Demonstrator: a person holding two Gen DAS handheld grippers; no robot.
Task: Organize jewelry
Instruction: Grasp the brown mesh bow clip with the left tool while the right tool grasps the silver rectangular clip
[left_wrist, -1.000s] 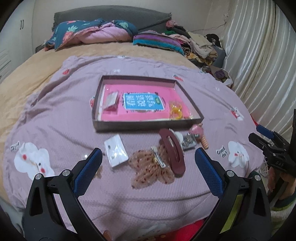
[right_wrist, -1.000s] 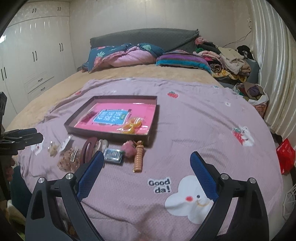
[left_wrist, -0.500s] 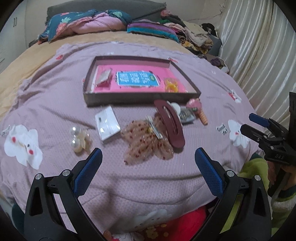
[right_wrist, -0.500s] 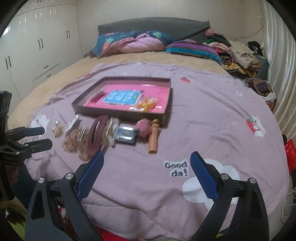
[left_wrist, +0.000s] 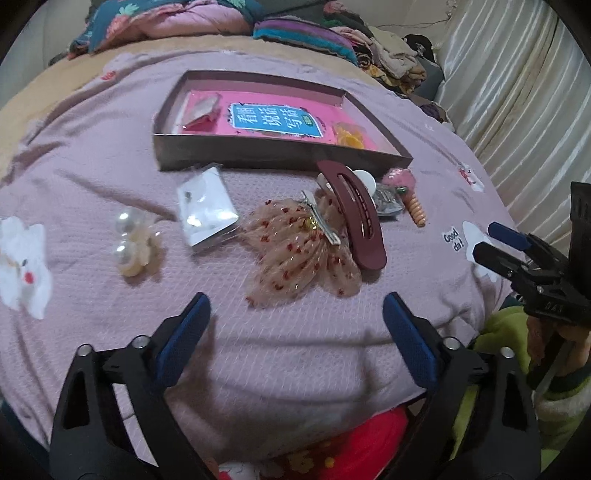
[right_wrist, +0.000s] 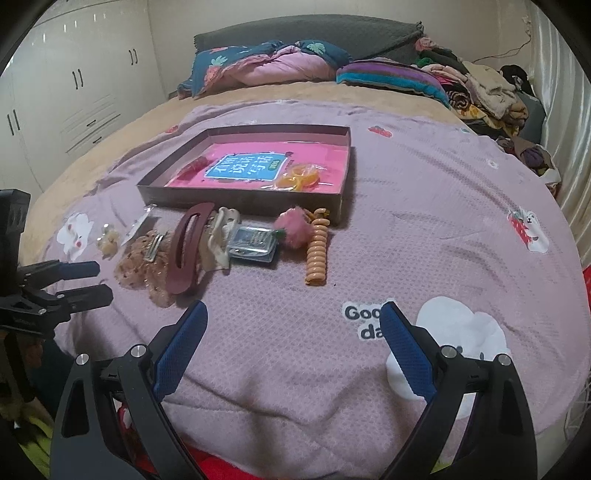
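Early stage. Tray (left_wrist: 236, 157), upper centre, holds a few pieces; hair clip (left_wrist: 356, 214), bow (left_wrist: 295, 251), pearls (left_wrist: 131, 240) loose on bed. Left tool (left_wrist: 295, 332) just narrowing, open, empty; right tool (right_wrist: 291, 339) open, empty.

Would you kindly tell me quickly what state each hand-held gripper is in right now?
Left hand-held gripper: open, has just been closing a little, nothing between its fingers.
Right hand-held gripper: open, holding nothing.
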